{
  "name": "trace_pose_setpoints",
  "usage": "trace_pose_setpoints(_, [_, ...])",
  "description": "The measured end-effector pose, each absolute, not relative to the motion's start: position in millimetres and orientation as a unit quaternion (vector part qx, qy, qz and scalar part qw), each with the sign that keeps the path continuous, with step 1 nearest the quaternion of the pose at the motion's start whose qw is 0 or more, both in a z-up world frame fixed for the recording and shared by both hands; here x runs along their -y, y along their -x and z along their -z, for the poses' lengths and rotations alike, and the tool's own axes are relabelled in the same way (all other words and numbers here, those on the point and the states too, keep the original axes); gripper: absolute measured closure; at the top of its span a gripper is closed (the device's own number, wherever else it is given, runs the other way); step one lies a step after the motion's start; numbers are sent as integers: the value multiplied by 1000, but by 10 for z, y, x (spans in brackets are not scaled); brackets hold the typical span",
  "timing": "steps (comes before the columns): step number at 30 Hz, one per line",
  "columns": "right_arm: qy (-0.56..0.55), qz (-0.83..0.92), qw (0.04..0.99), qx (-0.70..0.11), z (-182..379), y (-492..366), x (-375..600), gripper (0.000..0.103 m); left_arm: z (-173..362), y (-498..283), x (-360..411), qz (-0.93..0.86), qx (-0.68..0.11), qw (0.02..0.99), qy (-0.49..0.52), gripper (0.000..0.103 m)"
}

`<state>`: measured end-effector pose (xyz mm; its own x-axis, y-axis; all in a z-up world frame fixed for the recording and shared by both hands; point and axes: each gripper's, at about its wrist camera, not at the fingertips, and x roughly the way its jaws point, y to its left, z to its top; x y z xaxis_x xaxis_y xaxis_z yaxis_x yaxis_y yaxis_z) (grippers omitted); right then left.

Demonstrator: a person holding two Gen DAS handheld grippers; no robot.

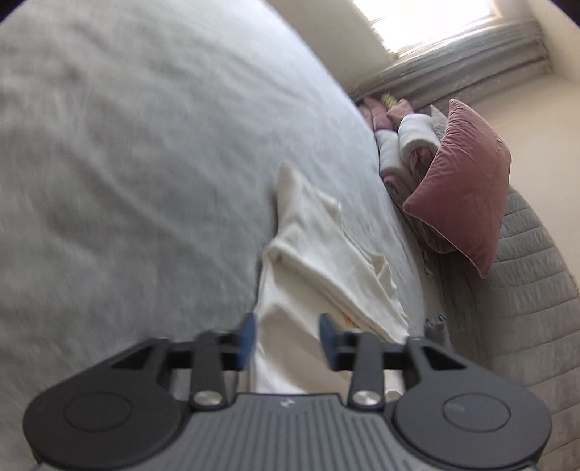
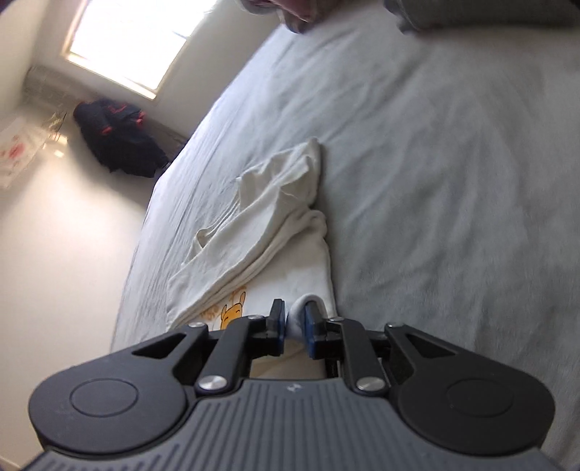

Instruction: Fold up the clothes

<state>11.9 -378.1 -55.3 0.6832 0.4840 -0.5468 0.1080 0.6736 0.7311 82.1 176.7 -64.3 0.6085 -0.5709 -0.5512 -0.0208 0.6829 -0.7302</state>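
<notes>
A cream-white garment (image 1: 319, 261) lies partly folded on the pale grey bed sheet (image 1: 145, 163), stretching away from my left gripper (image 1: 288, 328). That gripper hovers over the garment's near end with its blue pads apart and nothing pinched. In the right wrist view the same garment (image 2: 261, 224) shows an orange cartoon print (image 2: 232, 311) near my right gripper (image 2: 293, 317). This gripper is shut on a bunched fold of the white fabric at the garment's near edge. The sheet (image 2: 435, 163) spreads wide to the right.
A dusty-pink cushion (image 1: 464, 181) and rolled white and pink bedding (image 1: 406, 141) sit at the bed's far side, with a grey quilted cover (image 1: 525, 290) beside them. Dark clothing (image 2: 119, 141) lies on the floor under a window (image 2: 134, 40). Grey fabric (image 2: 471, 14) sits at the bed's far corner.
</notes>
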Motion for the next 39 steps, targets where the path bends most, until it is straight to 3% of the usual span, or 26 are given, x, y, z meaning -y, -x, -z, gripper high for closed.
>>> trace_pose_setpoints(1, [-376, -108, 841, -375, 520, -102, 3781, 74, 621, -821, -1759, 168, -405, 829, 348, 56])
trace_pose_setpoints(2, [-363, -104, 850, -367, 490, -88, 3782, 56, 600, -820, -1752, 168, -401, 836, 334, 56])
trace_pose_setpoints(3, [-352, -101, 859, -359, 464, -77, 3784, 52, 585, -819, -1739, 167, -399, 844, 317, 56])
trace_pose_setpoints(10, [-254, -104, 889, -367, 555, -95, 3547, 52, 625, -822, -1533, 174, -411, 871, 204, 58])
trace_pose_setpoints(13, [-213, -107, 898, -369, 595, -117, 3435, 52, 634, -806, -1413, 178, -403, 881, 172, 72])
trace_pose_setpoints(15, [-184, -107, 907, -362, 587, -147, 3359, 58, 644, -806, -1318, 171, -403, 886, 154, 73])
trace_pose_setpoints(16, [-167, -105, 913, -358, 582, -150, 3314, 63, 642, -795, -1274, 165, -399, 891, 142, 79])
trace_pose_setpoints(18, [-136, -99, 922, -349, 580, -144, 3234, 91, 635, -761, -1239, 159, -389, 899, 122, 85])
trace_pose_setpoints(20, [-119, -95, 929, -338, 571, -121, 3181, 94, 615, -731, -1224, 159, -378, 905, 115, 93])
trace_pose_setpoints(22, [-104, -90, 936, -325, 551, -88, 3136, 95, 591, -712, -1215, 161, -370, 908, 113, 95])
trace_pose_setpoints(30, [-98, -70, 956, -268, 400, 12, 3104, 96, 482, -663, -1217, 169, -348, 915, 113, 95])
trace_pose_setpoints(39, [-76, -67, 952, -290, 498, -57, 3044, 96, 528, -697, -1122, 162, -364, 914, 73, 94])
